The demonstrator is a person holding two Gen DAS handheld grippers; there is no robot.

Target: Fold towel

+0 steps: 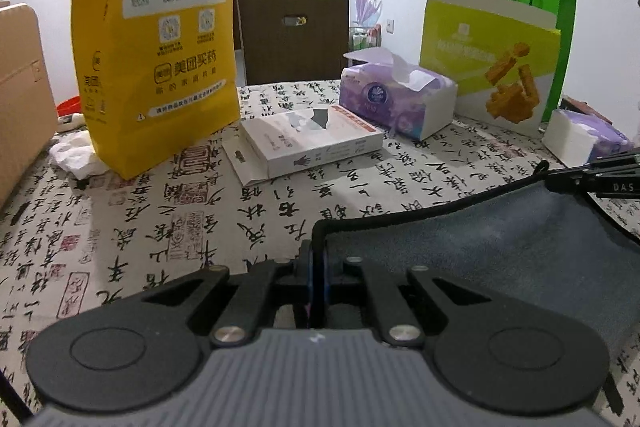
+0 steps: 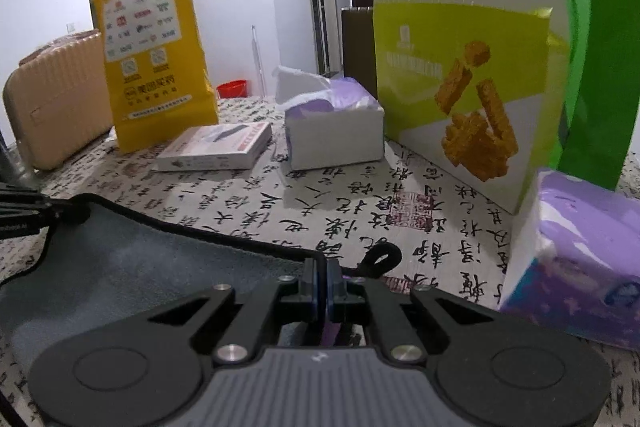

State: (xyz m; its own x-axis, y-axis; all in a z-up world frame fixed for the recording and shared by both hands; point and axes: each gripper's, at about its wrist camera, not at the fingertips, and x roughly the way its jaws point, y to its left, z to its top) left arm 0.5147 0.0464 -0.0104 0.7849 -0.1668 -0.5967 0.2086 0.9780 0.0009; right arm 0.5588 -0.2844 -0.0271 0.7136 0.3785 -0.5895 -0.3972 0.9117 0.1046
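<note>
The towel (image 1: pixel 500 247) is grey-blue with a black hemmed edge. It is held up between the two grippers, sagging above the calligraphy tablecloth. My left gripper (image 1: pixel 318 263) is shut on its left corner. The right gripper shows at the right edge of the left wrist view (image 1: pixel 600 179), holding the other corner. In the right wrist view the towel (image 2: pixel 140 259) stretches to the left, and my right gripper (image 2: pixel 322 279) is shut on its corner next to a black hanging loop (image 2: pixel 382 257). The left gripper shows at the far left of the right wrist view (image 2: pixel 24 211).
On the table (image 1: pixel 160 235) stand a yellow paper bag (image 1: pixel 156 39), a flat white box (image 1: pixel 308 143), a purple tissue pack (image 1: pixel 396 95), a green-yellow snack box (image 1: pixel 492 59), a green bag (image 2: pixel 592 59) and another tissue pack (image 2: pixel 580 259). A beige suitcase (image 2: pixel 56 99) stands at the left.
</note>
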